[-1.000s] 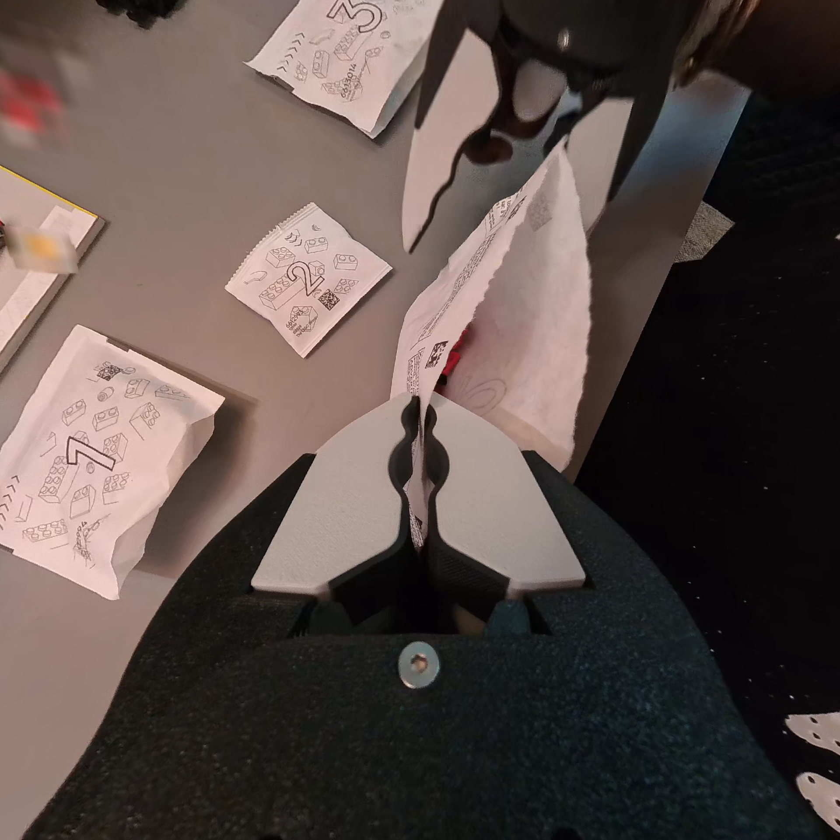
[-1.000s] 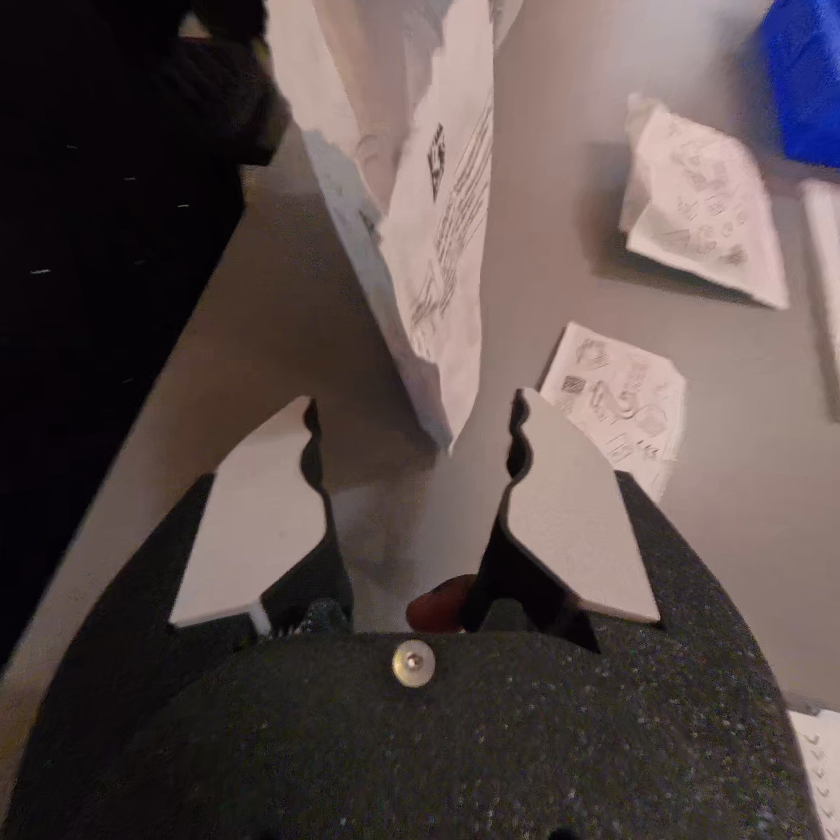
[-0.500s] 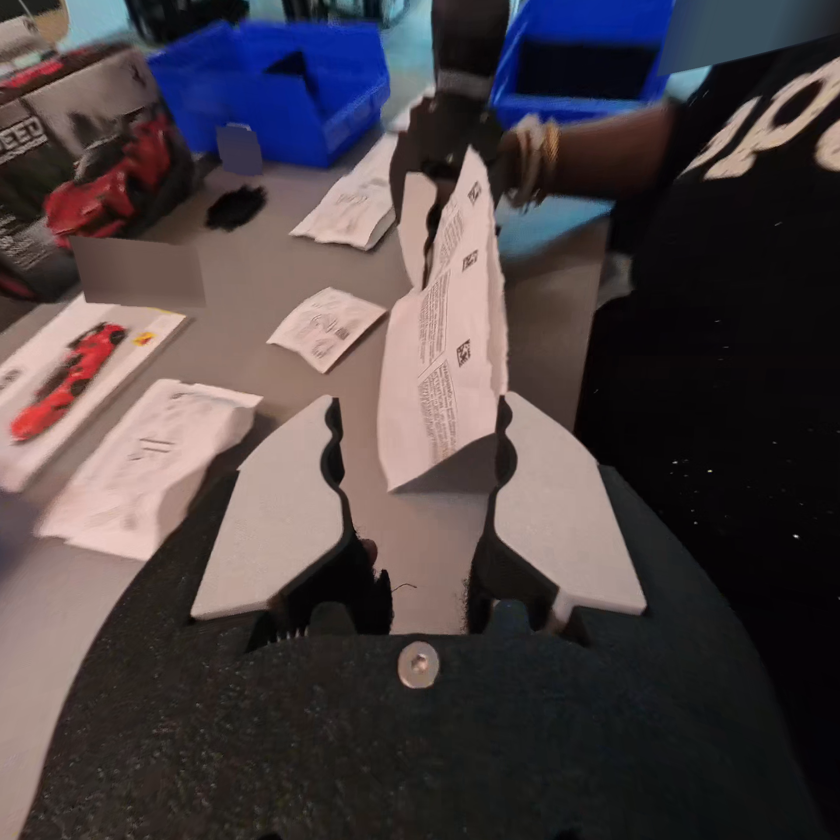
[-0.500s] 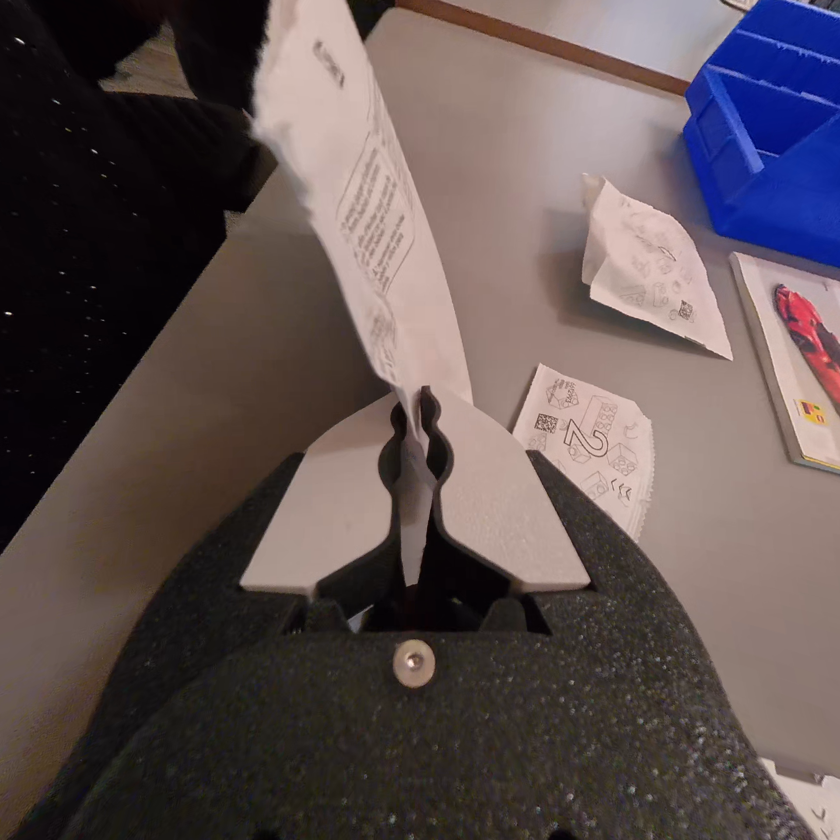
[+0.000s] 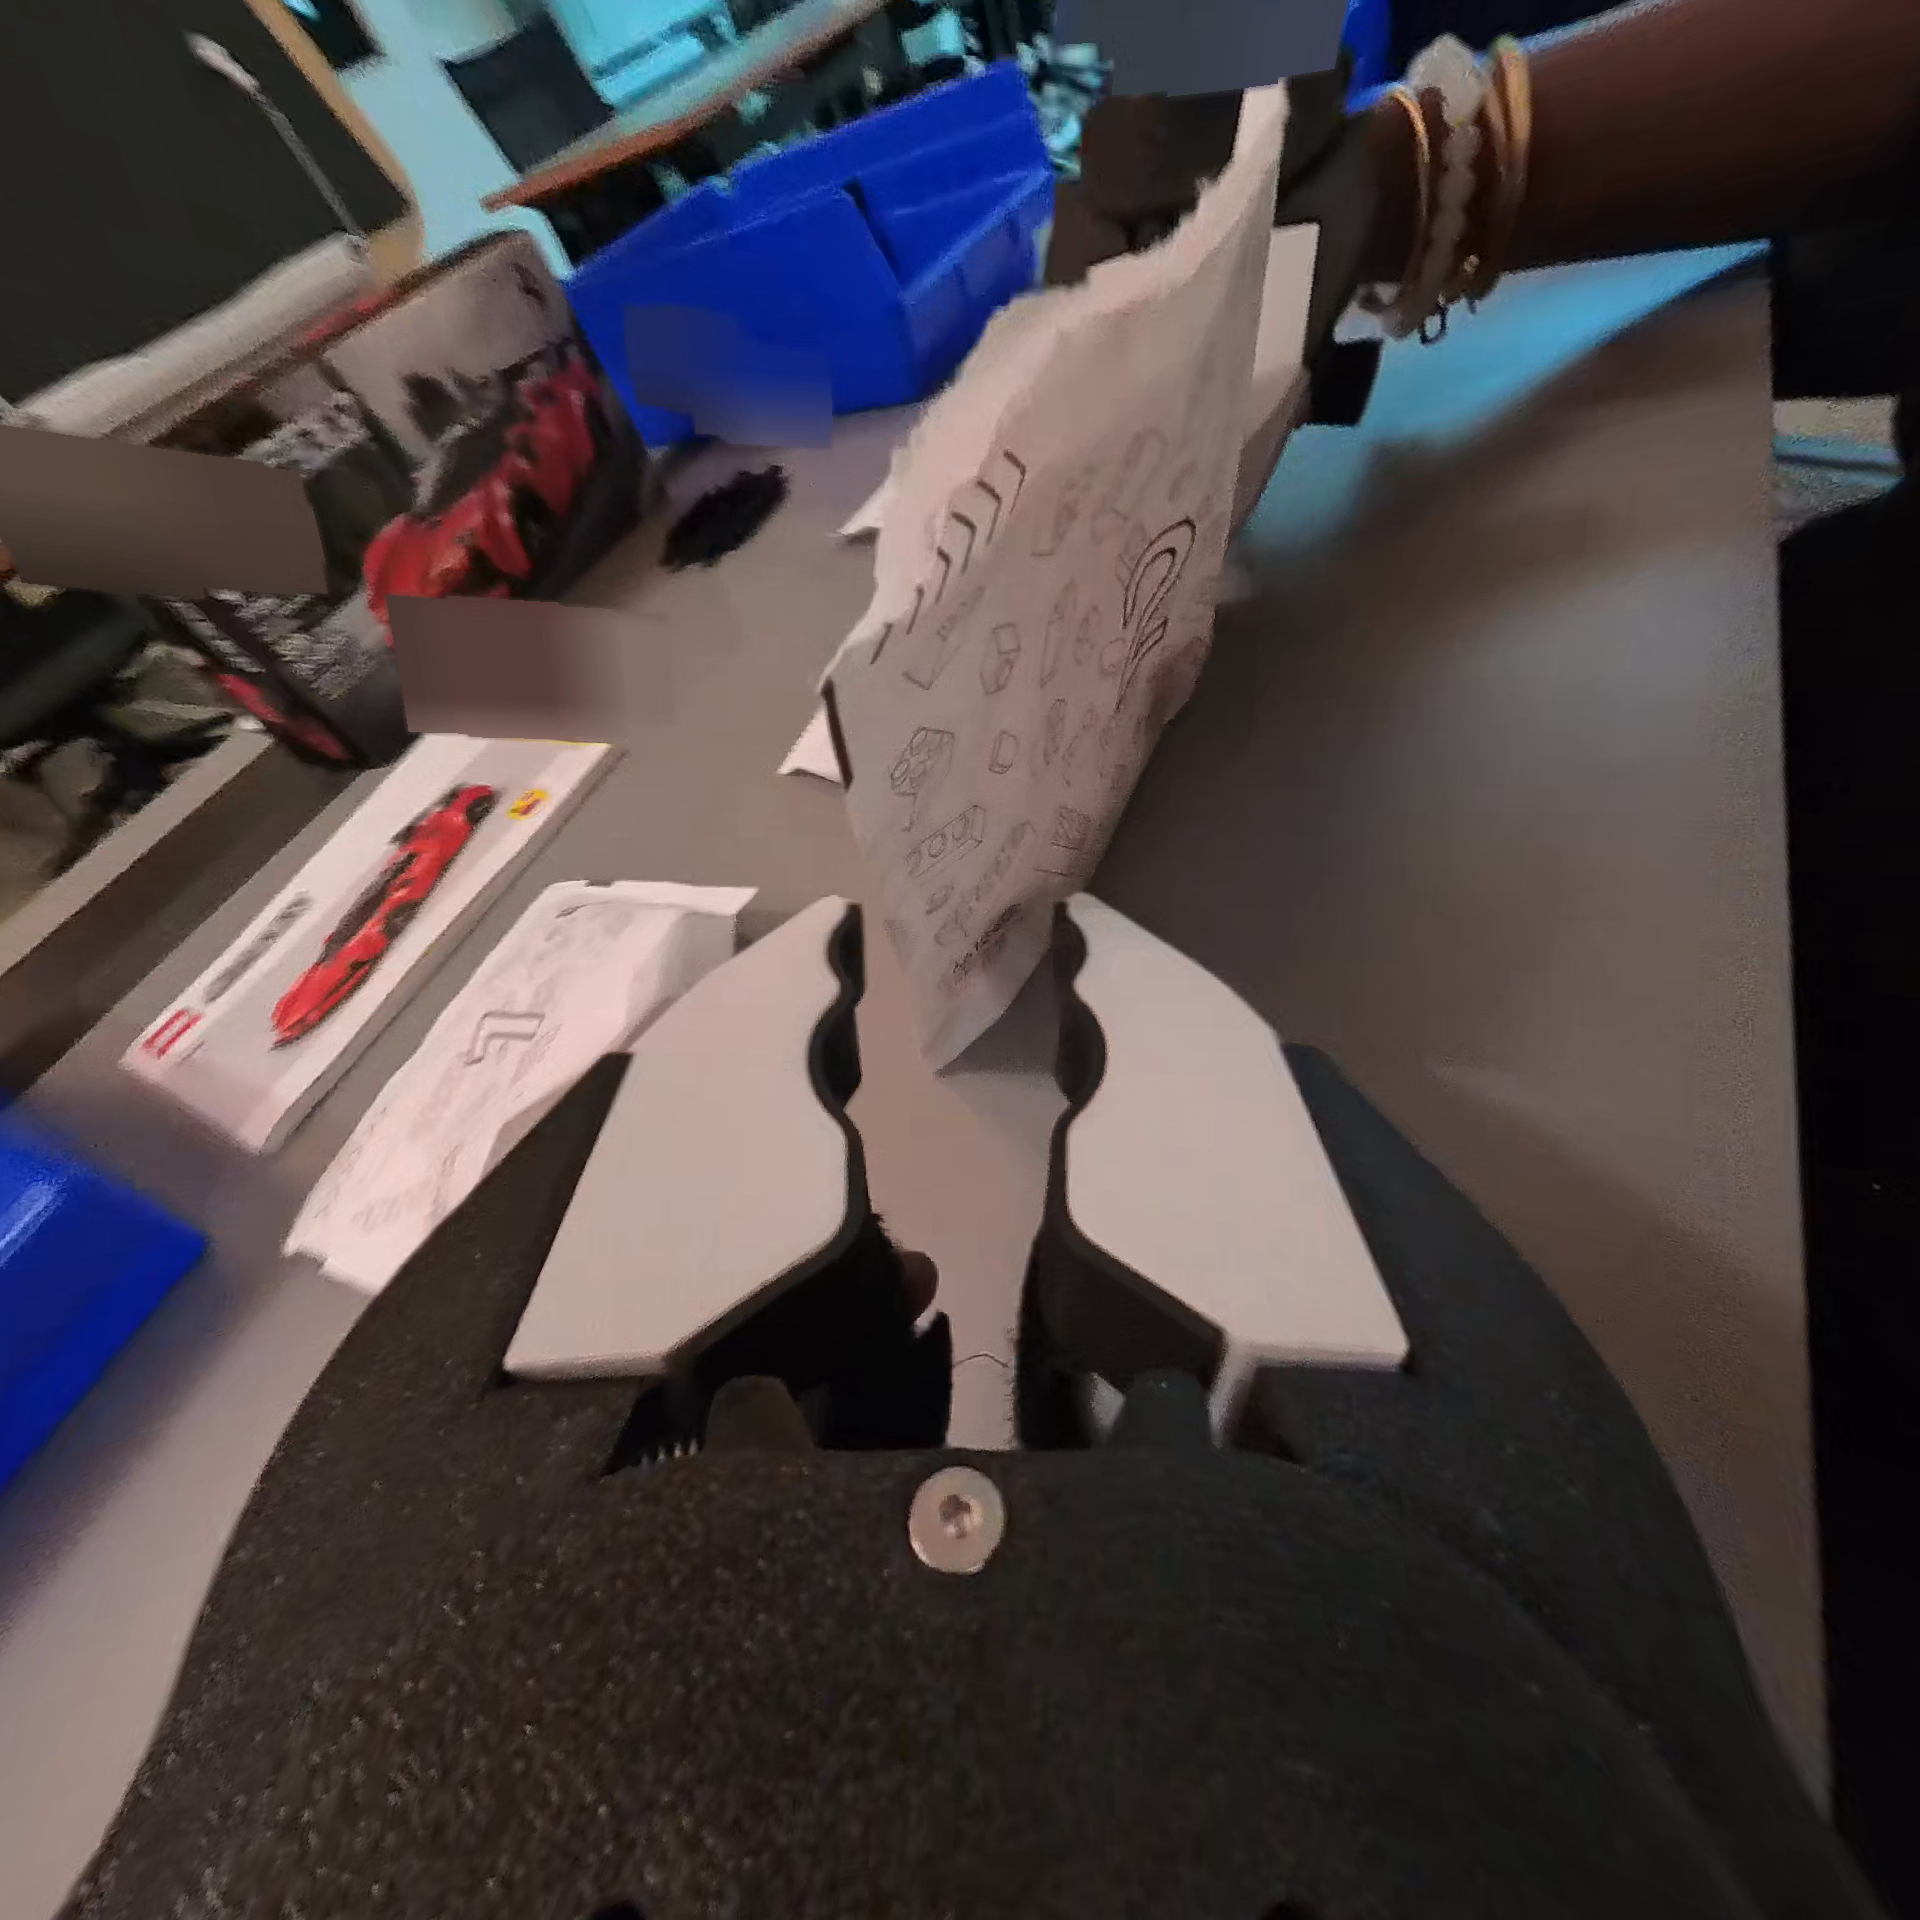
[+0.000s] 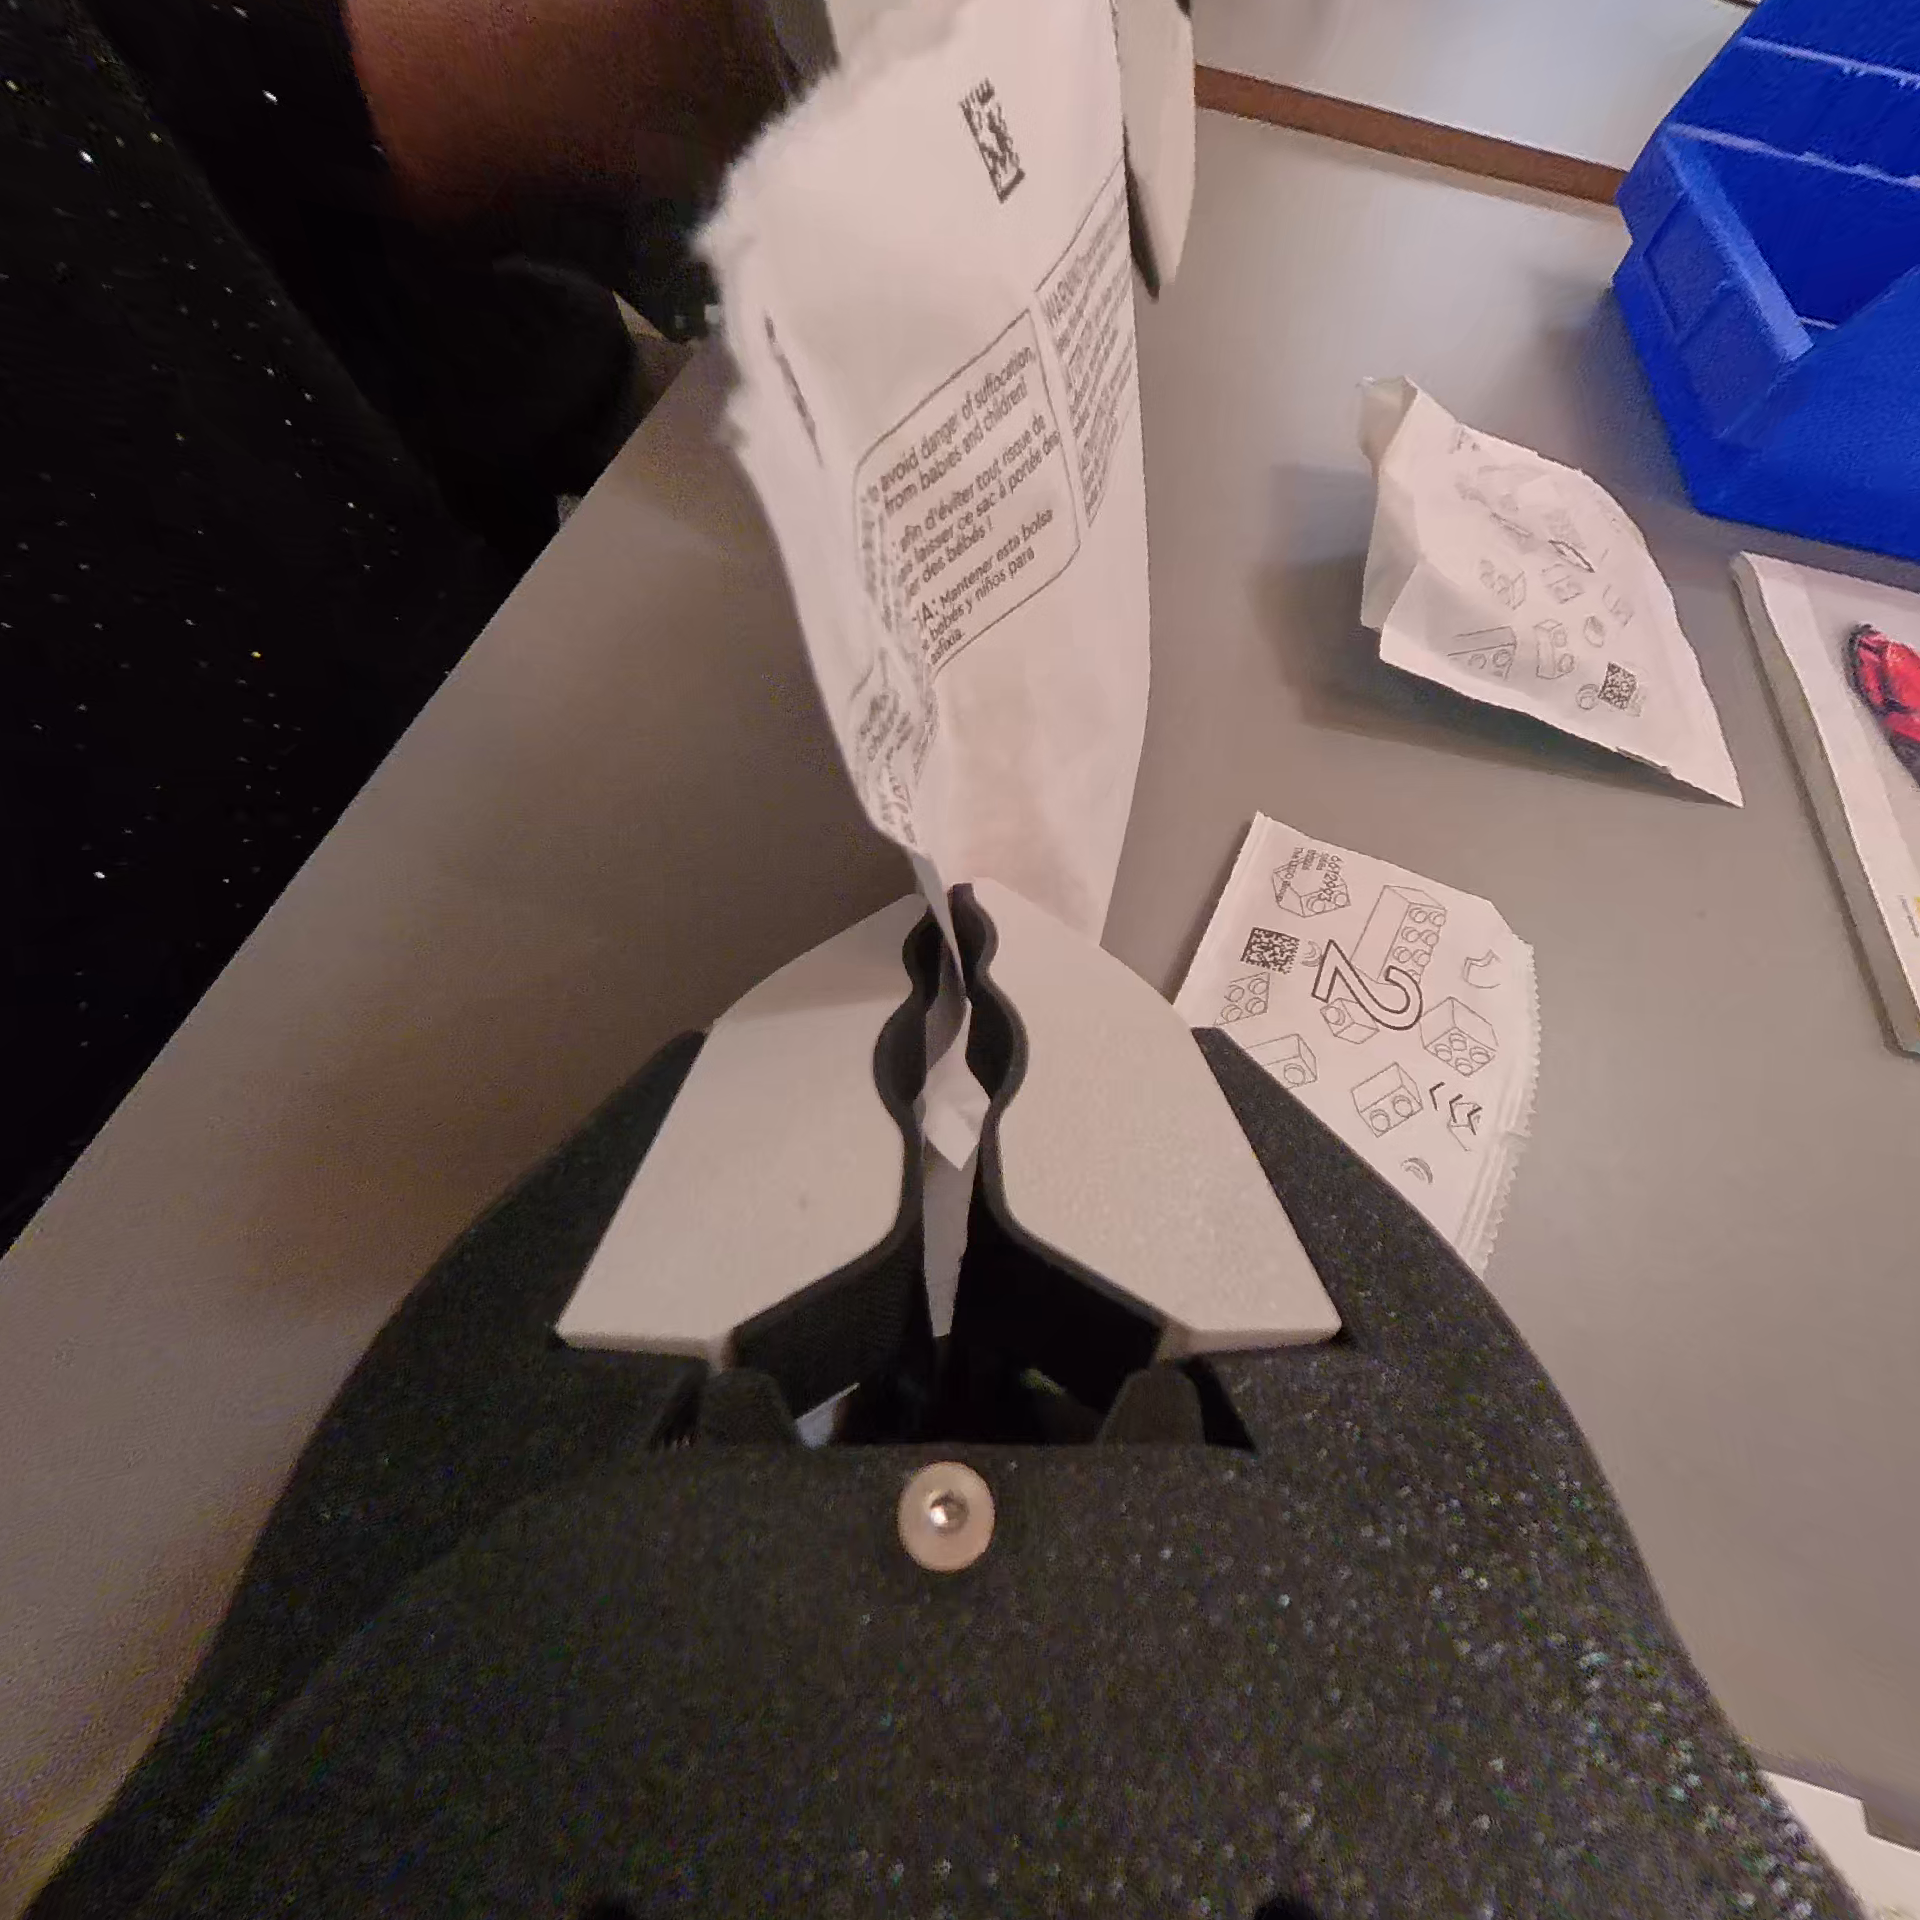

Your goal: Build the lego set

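Note:
A white paper bag printed with brick drawings hangs in the air over the grey table. My right gripper is shut on one corner of the bag, with the paper pinched between its pads. My left gripper is partly open around the bag's opposite corner. That corner sits between the fingers with a gap on the left side, and the pads do not press it. One grey finger of the left gripper shows behind the bag in the right wrist view.
Other printed paper bags lie on the table. A booklet with a red car lies nearby, with a boxed set and blue bins at the back. A person in black stands at the table's edge. My right fingertips sit around 15 cm from my left ones.
A second ago my left gripper pinched the bag and my right was open. The right then shut on the bag, the left let go and opened wide, and has now narrowed around the other corner.

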